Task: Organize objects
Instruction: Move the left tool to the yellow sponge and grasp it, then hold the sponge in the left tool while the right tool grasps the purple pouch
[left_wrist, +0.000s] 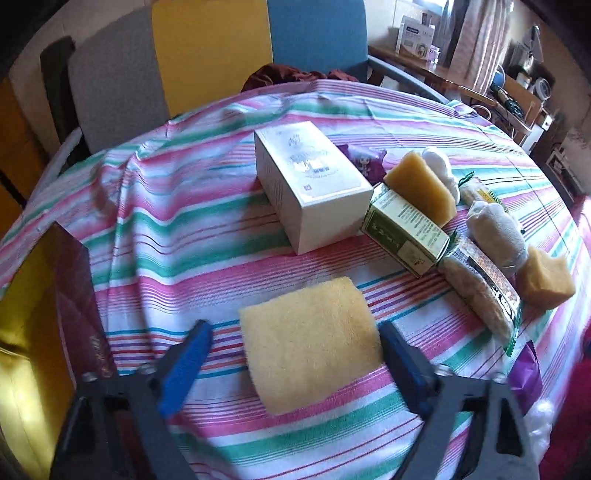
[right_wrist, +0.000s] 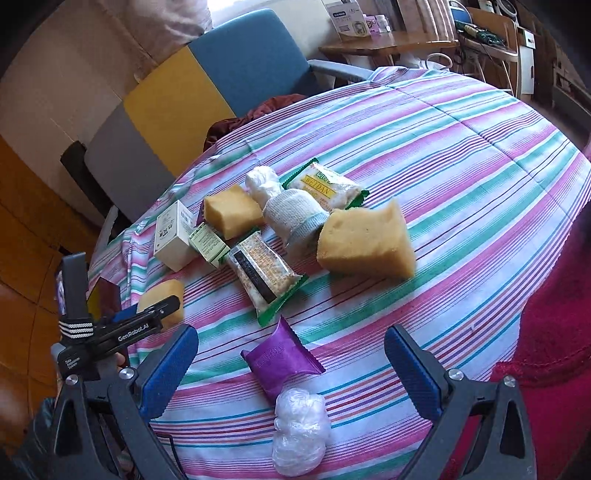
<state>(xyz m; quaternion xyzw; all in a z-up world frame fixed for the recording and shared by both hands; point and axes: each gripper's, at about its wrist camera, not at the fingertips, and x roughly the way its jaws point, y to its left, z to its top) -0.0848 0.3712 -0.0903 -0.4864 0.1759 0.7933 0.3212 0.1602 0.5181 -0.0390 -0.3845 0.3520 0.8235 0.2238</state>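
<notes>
My left gripper (left_wrist: 295, 339) is open, its blue pads on either side of a flat yellow sponge (left_wrist: 310, 341) lying on the striped cloth, not touching it. Beyond it stand a white box (left_wrist: 310, 184), a green box (left_wrist: 406, 229), an orange sponge wedge (left_wrist: 421, 186), a snack packet (left_wrist: 480, 288), a rolled white cloth (left_wrist: 496, 232) and another sponge chunk (left_wrist: 546, 280). My right gripper (right_wrist: 291, 358) is open over a purple packet (right_wrist: 280, 360) and a clear plastic wad (right_wrist: 301, 430). A large sponge (right_wrist: 365, 240) lies ahead of it.
The round table wears a pink, green and white striped cloth (right_wrist: 480, 177). A grey, yellow and blue chair (left_wrist: 221, 55) stands behind it. A dark red box (left_wrist: 79, 295) sits at the left edge. A cluttered wooden desk (right_wrist: 388, 46) is at the far right.
</notes>
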